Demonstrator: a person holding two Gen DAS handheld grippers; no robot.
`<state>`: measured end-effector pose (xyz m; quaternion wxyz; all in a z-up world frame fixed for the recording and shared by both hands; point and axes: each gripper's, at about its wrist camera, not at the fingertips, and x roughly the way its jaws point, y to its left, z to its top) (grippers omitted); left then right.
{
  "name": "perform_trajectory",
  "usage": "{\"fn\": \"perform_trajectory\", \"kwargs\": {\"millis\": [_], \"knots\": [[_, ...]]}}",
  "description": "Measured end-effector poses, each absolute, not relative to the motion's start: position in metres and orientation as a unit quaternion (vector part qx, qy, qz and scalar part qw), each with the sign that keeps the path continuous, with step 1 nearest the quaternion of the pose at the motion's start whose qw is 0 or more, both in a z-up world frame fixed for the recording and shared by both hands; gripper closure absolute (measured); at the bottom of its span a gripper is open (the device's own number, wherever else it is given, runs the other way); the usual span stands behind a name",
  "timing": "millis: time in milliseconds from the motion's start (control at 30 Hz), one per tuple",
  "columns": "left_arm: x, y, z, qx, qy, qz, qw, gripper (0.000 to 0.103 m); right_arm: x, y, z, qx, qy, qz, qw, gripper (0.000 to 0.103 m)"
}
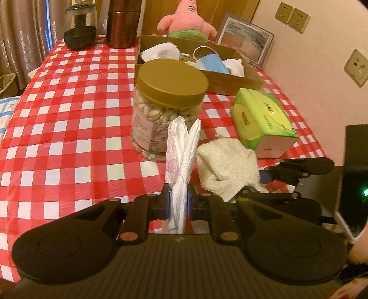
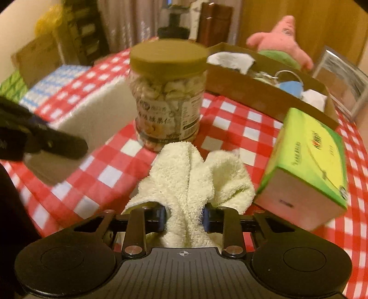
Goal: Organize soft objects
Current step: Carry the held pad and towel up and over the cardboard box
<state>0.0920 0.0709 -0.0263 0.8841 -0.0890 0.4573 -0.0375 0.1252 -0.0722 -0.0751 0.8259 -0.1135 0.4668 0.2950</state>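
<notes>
Both tools loaded, so this reads as mid-transfer: pick done, drop-off pending.

Left tool (image 1: 179, 204): jaws narrow, clamped on a thin white wrapped pad (image 1: 181, 161) that sticks up between the blue pads, in front of the nut jar (image 1: 168, 108).

Right tool (image 2: 184, 218): jaws pinched onto the bunched cream towel (image 2: 195, 181). The pads press into the terry from both sides; the rest of the towel fans out ahead onto the red-checked counter (image 2: 232, 122). Can't tell if it's fully lifted or still dragging on the cloth.

Likely target: the cardboard box (image 1: 232, 79) behind the jar, which already holds white cloths and a blue face mask (image 1: 212, 64). The pink plush (image 1: 186, 18) sits just behind the box.

Next move, as I judge it:
- lift the towel clear so the loose end doesn't snag the jar or the green tissue pack (image 2: 308, 158), which sits just beside it on the right
- carry both items over the jar, not through it; the jar stands between the tools and the box
- release above a bare part of the box, one tool at a time

Main risk: the trailing towel edge tips the jar.
</notes>
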Motion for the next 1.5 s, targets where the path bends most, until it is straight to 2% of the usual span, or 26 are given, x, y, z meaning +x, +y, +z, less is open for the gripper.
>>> {"fn": "perform_trajectory", "kwargs": {"millis": [233, 667, 1500], "knots": [[0.081, 0.058, -0.012, -0.09, 0.443, -0.043, 0.891, 0.091, 0.107, -0.096, -0.032, -0.044, 0.453, 0.276, 0.847, 0.073], [0.057, 0.039, 0.012, -0.088, 0.424, -0.048, 0.9, 0.091, 0.081, -0.126, 0.014, 0.001, 0.43, 0.246, 0.869, 0.073], [0.053, 0.022, 0.02, -0.073, 0.421, -0.063, 0.902, 0.091, 0.075, -0.144, 0.035, 0.011, 0.416, 0.24, 0.877, 0.073]]}}
